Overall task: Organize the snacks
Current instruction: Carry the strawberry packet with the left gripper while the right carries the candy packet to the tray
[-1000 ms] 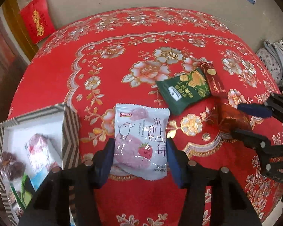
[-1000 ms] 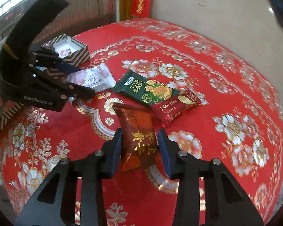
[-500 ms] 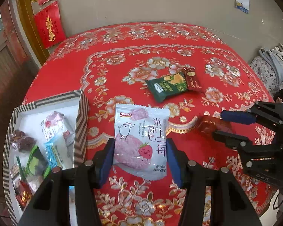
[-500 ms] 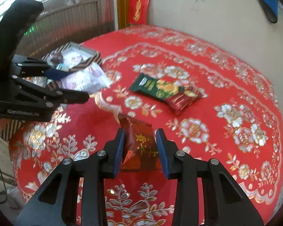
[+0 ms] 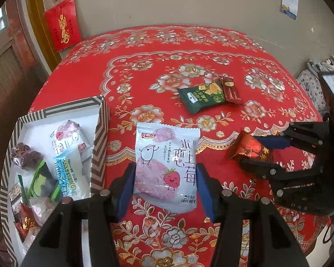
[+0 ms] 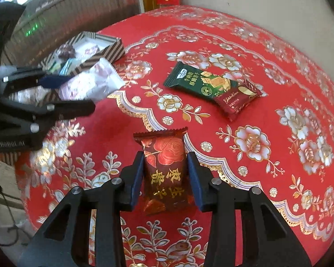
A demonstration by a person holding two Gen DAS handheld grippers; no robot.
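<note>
Left gripper (image 5: 164,182) clamping strawberry packet (image 5: 167,166), above tablecloth (image 5: 189,44)

Left black two-finger tongs with blue pads (image 5: 164,183) angled steeply down, clamped on a pale pink-and-white strawberry snack pouch (image 5: 167,166). Right black tongs (image 6: 165,175) pitched down likewise, jaws easing open, dark red rose-print snack packet (image 6: 164,171) between the pads.
</note>
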